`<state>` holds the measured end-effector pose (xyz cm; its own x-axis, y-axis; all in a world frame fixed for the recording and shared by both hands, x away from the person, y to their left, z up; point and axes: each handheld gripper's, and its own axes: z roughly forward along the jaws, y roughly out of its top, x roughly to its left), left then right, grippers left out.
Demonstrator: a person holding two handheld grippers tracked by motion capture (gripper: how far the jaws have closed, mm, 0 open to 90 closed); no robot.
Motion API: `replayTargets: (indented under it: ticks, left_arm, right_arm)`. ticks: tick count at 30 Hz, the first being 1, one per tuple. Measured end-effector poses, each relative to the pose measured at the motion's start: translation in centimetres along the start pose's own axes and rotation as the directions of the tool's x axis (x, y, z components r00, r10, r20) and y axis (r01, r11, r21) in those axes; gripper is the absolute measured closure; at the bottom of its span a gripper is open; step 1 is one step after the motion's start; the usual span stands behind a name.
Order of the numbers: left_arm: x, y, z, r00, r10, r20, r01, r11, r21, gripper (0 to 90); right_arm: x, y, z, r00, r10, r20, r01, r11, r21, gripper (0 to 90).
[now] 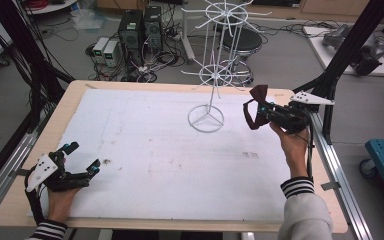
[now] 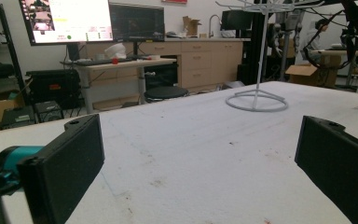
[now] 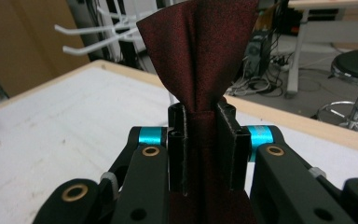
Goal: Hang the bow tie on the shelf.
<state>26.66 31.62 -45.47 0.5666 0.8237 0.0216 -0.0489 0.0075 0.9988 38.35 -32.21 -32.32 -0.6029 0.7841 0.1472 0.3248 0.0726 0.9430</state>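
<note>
A dark red bow tie (image 1: 254,107) with a loop strap hangs above the right side of the table, pinched at its middle by my right gripper (image 1: 266,113). In the right gripper view the jaws clamp the tie's fabric (image 3: 200,60), which fans out above them. A white wire display rack (image 1: 212,70) with hooked arms stands on a ring base just left of the tie. My left gripper (image 1: 82,157) rests low at the table's front left, jaws wide apart with nothing between them; from its own camera the rack's base (image 2: 256,100) lies far ahead.
The table wears a white sheet (image 1: 170,160) with faint stains, edged by a wooden rim (image 1: 75,87). Black frame posts (image 1: 345,55) rise at the right. Computers and cables (image 1: 140,35) lie on the floor behind, beside a stool (image 1: 242,42).
</note>
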Motion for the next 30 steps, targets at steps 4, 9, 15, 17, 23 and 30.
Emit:
replayTargets:
  ticks: [4, 9, 15, 17, 23, 30]
  left_arm:
    - [0.0, 0.0, 0.0, 1.0000, -0.001, 0.000, 0.001, 1.0000, -0.001, 1.7]
    - [0.0, 0.0, 0.0, 1.0000, -0.001, 0.000, 0.001, 1.0000, -0.001, 1.7]
    - [0.0, 0.0, 0.0, 1.0000, 0.001, 0.001, -0.001, 1.0000, -0.001, 1.7]
    - [0.0, 0.0, 0.0, 1.0000, -0.001, 0.001, 0.001, 1.0000, 0.000, 1.7]
    - [0.0, 0.0, 0.0, 1.0000, -0.001, 0.000, 0.001, 1.0000, -0.001, 1.7]
    - [0.0, 0.0, 0.0, 1.0000, 0.003, 0.002, -0.003, 1.0000, 0.000, 1.7]
  right_arm:
    - [0.4, 0.3, 0.0, 0.9994, 0.030, 0.018, -0.029, 0.998, -0.048, 76.0]
    - [0.8, 0.8, 0.2, 0.9987, 0.031, 0.040, -0.029, 0.998, -0.050, 76.0]
    - [1.9, 1.6, 0.7, 0.9991, 0.020, 0.038, -0.018, 0.998, -0.059, 76.0]
    - [2.1, 1.8, 0.8, 0.9990, 0.027, 0.035, -0.024, 0.998, -0.065, 75.9]
    - [2.3, 2.1, 1.2, 0.9966, 0.048, 0.067, -0.043, 0.996, -0.074, 76.0]
    - [2.8, 3.0, 1.4, 0.9948, 0.064, 0.080, -0.057, 0.995, -0.086, 75.9]
